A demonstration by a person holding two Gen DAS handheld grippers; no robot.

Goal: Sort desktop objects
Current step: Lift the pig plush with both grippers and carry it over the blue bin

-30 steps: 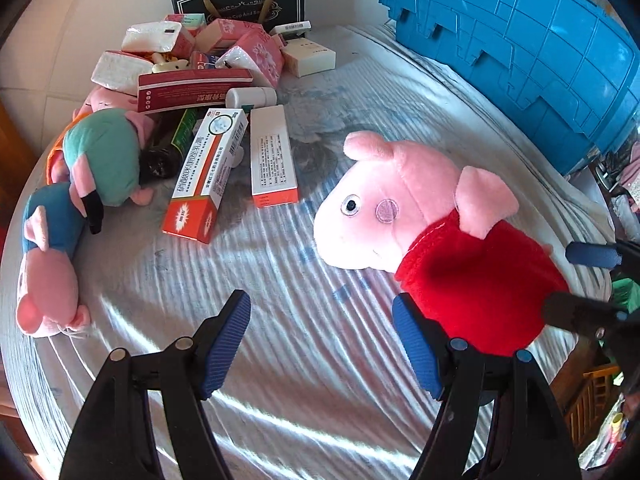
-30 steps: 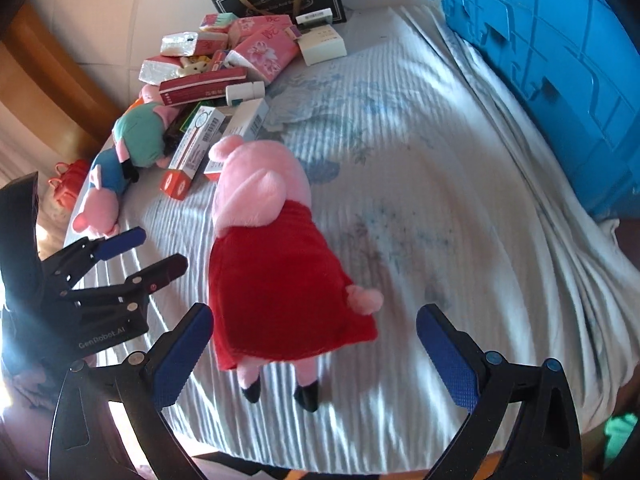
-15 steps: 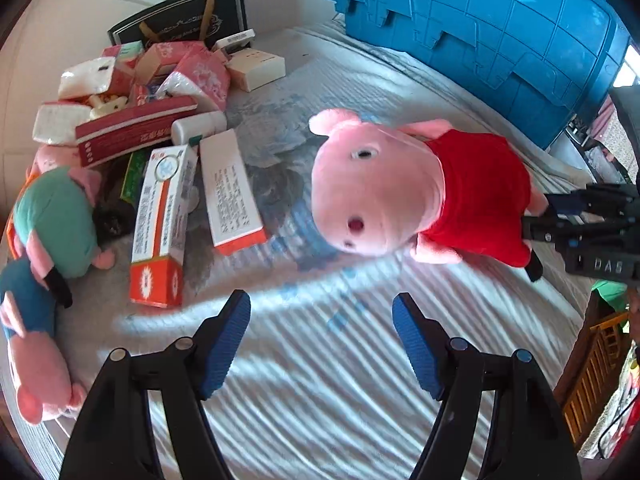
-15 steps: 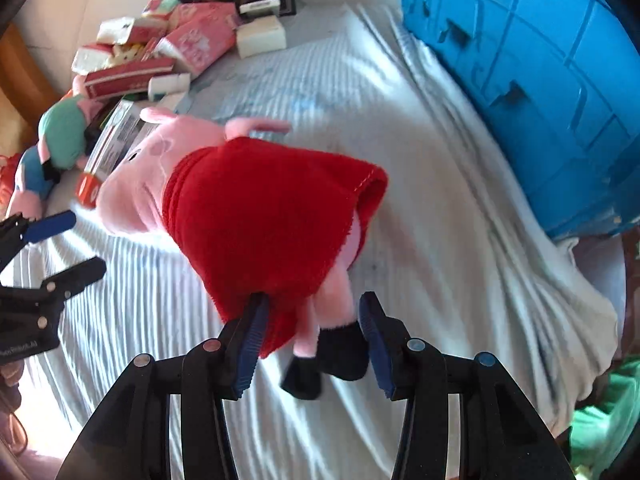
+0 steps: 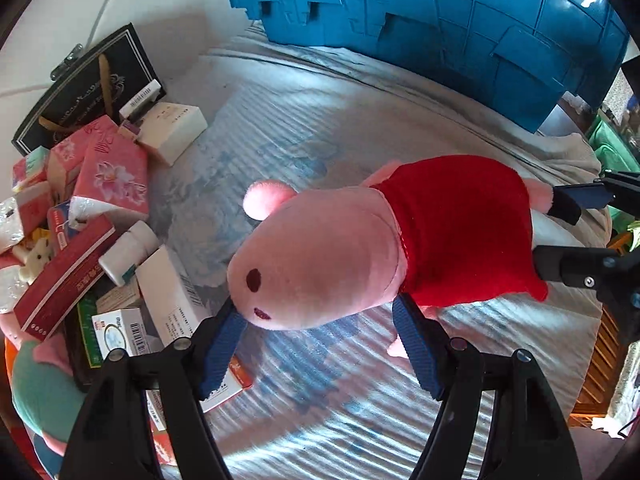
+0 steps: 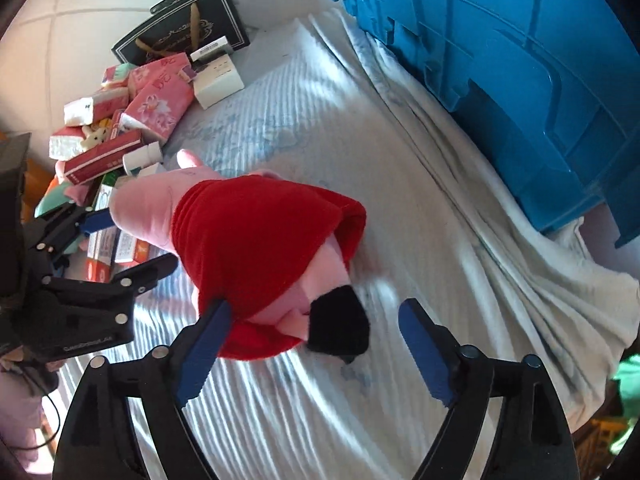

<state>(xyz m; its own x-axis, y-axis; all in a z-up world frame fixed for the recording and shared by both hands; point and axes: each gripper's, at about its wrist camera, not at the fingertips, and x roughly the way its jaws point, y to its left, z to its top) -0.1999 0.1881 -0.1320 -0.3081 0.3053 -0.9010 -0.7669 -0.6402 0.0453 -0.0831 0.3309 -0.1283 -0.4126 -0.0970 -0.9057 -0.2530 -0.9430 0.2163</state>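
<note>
Left claw [image 5: 320, 340] and right claw [image 6: 312, 348] both spread wide

Pink pig plush [image 5: 320, 264] in red dress lay on its side on the striped cloth, snout toward the pile, black-shoed feet [image 6: 340, 324] at the opp. end. Pile at the cloth's far-left corner: pink floral tissue packs [image 5: 112, 176], long dark-red box [image 5: 64, 276], white bottle [image 5: 128, 252] on its side, white cartons w/ print [image 5: 172, 300], a cream box [image 5: 172, 128] by the black gift bag [image 5: 88, 88]. Two more plushes, teal/pink [image 5: 36, 384], lay at the pile's near edge, partly cut off.
</note>
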